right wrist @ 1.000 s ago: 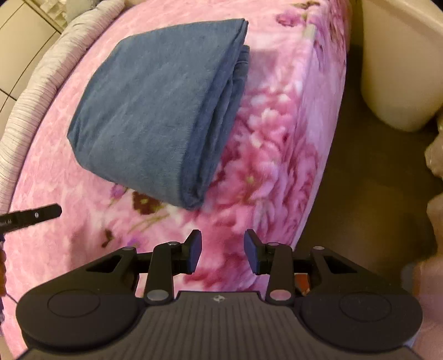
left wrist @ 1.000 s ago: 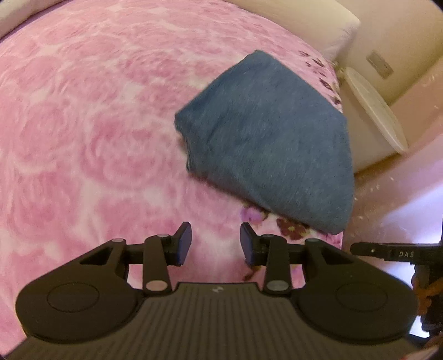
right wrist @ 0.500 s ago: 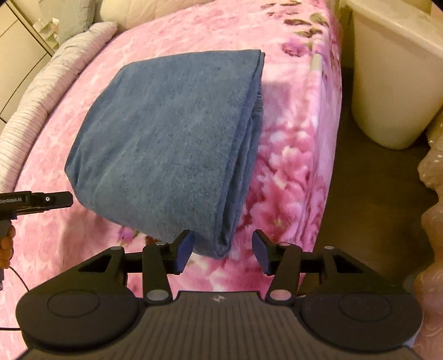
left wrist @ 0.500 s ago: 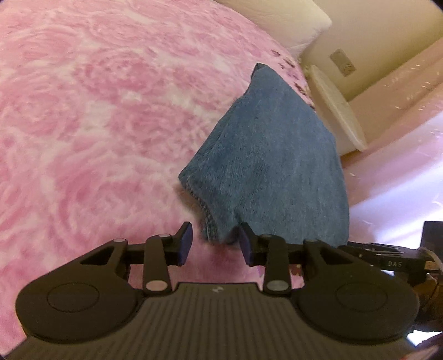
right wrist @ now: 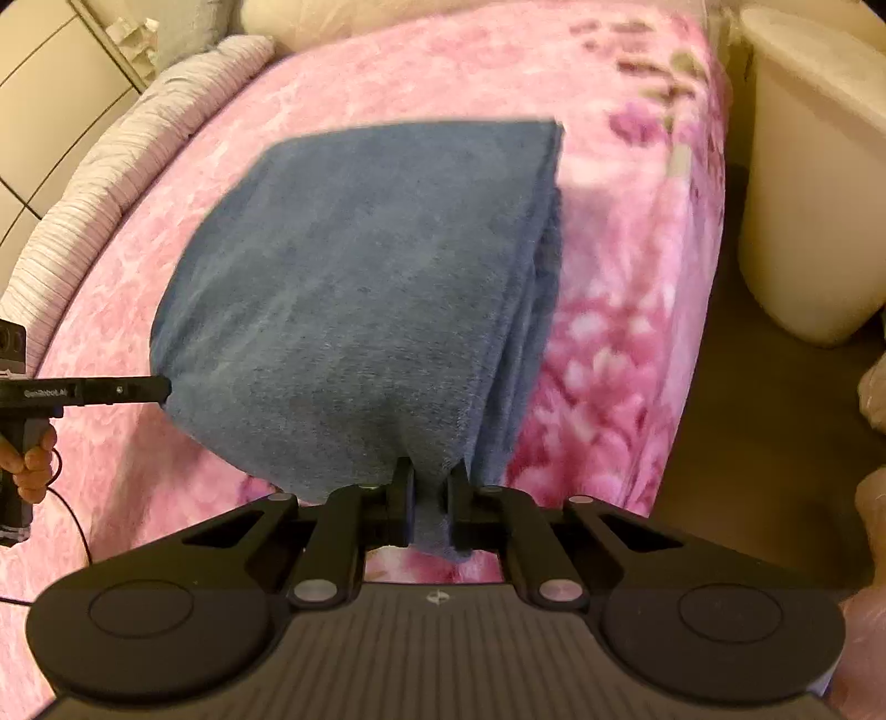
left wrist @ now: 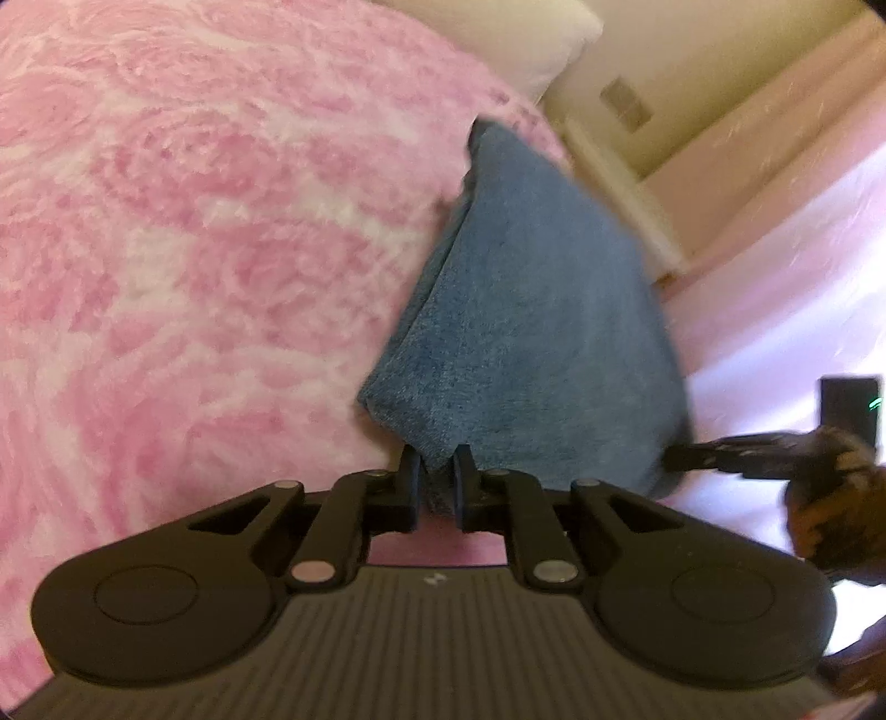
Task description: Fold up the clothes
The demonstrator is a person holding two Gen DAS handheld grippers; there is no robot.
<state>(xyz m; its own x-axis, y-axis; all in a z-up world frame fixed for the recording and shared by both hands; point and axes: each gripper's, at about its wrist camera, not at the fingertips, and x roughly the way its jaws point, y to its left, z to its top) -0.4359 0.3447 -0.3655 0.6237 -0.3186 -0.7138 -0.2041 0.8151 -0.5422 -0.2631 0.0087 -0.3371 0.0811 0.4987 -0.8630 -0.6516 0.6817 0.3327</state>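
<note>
A folded blue garment (right wrist: 354,299), thick and plush in texture, lies on the pink floral blanket (left wrist: 183,266) of a bed, near the bed's edge at the right of the right wrist view, where the blanket drops toward a dark floor and a cream-coloured bin (right wrist: 814,188). In the left wrist view the left hand-held gripper (left wrist: 437,479) has its fingers drawn close together, pinching one near corner of the garment at the lower centre of the frame; the cloth rises from the pinch toward the upper centre. In the right wrist view the right hand-held gripper (right wrist: 429,493) likewise pinches the other near corner, beside the stacked layer edges that run up the garment's right side, with a tab of cloth protruding below the fingers. Each gripper also appears at the side margin of the other's view, touching the cloth. A striped pillow (right wrist: 105,183) occupies the upper left of the right wrist view; a pale pillow (left wrist: 498,39) lies at the top of the left wrist view. The step in hand appears to be the grasp that opens a further fold, both near corners being secured. The next move would call for raising both corners together and carrying them over toward the far edge, level with each other, so that the layers do not slide apart or slip over the bed's edge.
</note>
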